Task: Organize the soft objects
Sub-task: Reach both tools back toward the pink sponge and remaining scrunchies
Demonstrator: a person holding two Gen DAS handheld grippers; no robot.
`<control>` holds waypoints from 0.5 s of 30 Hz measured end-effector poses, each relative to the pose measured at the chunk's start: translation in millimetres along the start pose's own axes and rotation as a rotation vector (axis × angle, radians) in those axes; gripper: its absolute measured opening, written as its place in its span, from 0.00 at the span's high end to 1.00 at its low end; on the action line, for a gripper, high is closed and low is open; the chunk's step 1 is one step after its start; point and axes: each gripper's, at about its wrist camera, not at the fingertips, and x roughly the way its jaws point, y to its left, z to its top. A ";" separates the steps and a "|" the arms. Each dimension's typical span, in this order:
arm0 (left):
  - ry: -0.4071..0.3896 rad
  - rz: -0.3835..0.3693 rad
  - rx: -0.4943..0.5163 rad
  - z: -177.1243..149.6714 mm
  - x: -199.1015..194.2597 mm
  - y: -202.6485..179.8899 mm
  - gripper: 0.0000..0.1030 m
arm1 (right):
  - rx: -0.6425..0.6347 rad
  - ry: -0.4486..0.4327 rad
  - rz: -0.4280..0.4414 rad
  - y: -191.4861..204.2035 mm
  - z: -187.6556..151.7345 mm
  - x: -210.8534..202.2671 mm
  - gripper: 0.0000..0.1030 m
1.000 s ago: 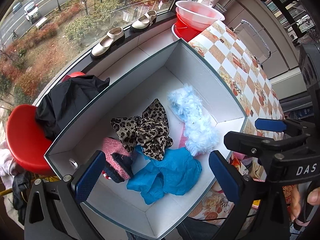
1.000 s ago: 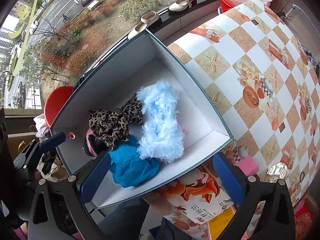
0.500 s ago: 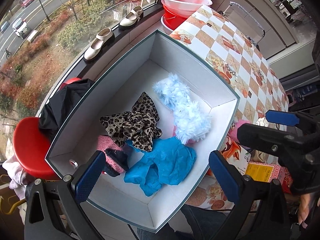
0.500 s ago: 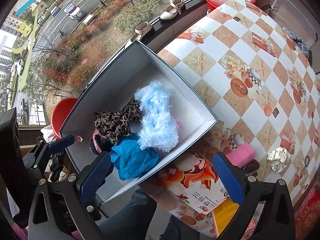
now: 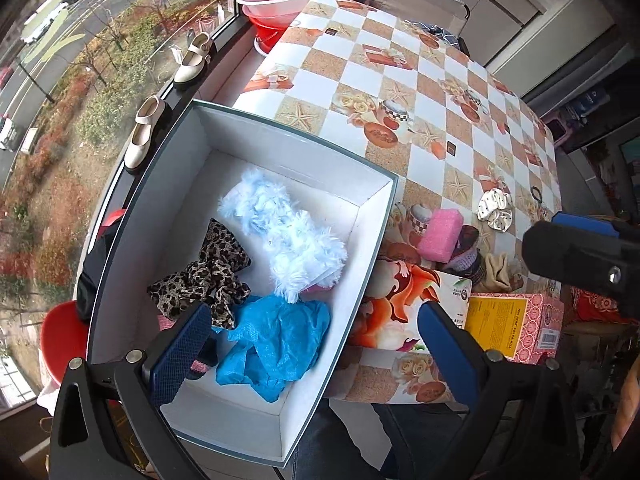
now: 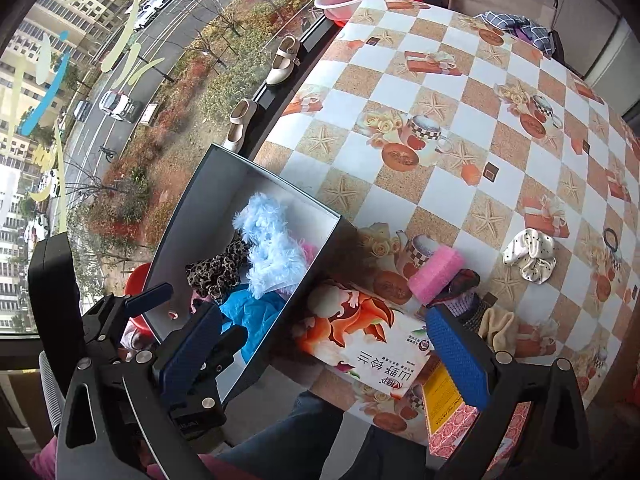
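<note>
- My left gripper (image 5: 312, 344) hangs spread and empty over the box (image 5: 384, 216).
- My right gripper (image 6: 324, 356) is spread, empty too.
- Pink sponge (image 6: 436, 268) at one o'clock, on the table (image 6: 500, 92).

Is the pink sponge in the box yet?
No, the pink sponge lies on the table, outside the box.
</note>
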 end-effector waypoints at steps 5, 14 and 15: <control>0.006 -0.005 0.093 9.7 1.0 -33.9 0.00 | 0.089 -0.040 0.006 -32.2 -8.5 -22.3 0.00; 0.044 0.002 0.242 19.3 12.4 -89.6 0.00 | 0.252 -0.088 0.003 -99.5 -34.8 -46.1 0.00; 0.049 0.003 0.254 19.9 14.2 -94.6 0.00 | 0.269 -0.091 0.002 -106.7 -38.1 -47.8 0.00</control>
